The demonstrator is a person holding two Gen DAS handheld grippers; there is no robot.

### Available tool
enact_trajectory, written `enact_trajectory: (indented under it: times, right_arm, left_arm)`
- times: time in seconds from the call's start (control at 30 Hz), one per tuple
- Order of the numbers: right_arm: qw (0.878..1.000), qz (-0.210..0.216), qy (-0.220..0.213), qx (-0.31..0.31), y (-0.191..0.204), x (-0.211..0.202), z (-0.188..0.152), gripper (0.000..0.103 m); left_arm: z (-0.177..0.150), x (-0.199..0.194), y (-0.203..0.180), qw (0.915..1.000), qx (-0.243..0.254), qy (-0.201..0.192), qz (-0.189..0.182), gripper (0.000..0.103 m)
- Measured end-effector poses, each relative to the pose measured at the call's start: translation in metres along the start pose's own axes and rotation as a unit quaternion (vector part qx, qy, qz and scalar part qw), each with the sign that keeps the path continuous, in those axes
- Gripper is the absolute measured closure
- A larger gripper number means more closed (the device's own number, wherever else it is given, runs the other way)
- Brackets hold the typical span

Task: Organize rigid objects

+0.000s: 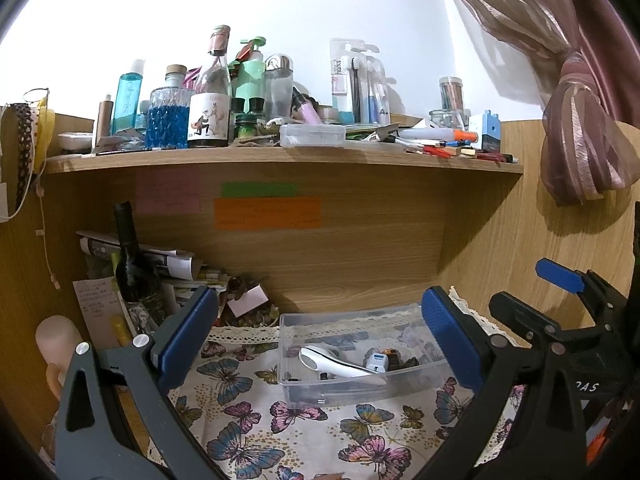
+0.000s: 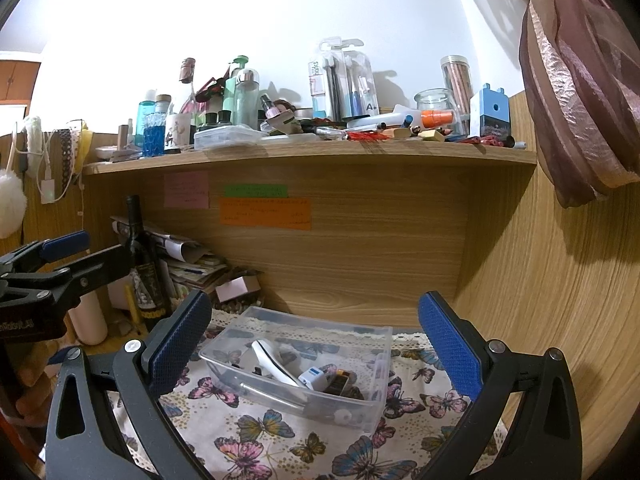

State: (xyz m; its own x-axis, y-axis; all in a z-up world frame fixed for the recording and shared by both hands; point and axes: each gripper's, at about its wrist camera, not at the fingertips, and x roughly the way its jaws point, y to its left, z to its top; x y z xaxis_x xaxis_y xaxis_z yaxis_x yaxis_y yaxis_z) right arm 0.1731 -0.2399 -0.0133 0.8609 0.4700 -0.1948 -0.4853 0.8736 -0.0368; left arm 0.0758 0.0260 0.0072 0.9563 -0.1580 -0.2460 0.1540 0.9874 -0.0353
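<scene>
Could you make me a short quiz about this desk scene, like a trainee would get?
1. True or false: both grippers are open and hold nothing.
2. Where does the white handheld device lie?
A. on the wooden shelf
B. in the clear plastic bin
C. on the bare cloth
3. Fill in: the clear plastic bin stands on a cloth printed with ____.

Key:
1. True. The left gripper and the right gripper both have their jaws spread wide, with nothing between them.
2. B. It rests inside the bin, beside a small white and blue plug.
3. Butterflies, as the butterfly cloth shows.
</scene>
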Motion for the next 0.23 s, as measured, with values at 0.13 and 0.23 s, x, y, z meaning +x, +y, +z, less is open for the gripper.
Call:
enact_trajectory:
  times: [0.13,0.23]
  right_arm:
    - [1.0,-0.001,0.001,0.0,0.0008,0.0002,0.0,0.0]
    - [1.0,-0.001,0.001,0.001,0.0007,0.0003,-0.0004,0.0]
  left_arm:
    - [-0.0005,0.0006,0.0003,1.0,-0.002,-0.001,-0.002,0.0]
    - [-0.0008,0.0012,0.0004,1.0,-0.001,0.001,-0.002,0.0]
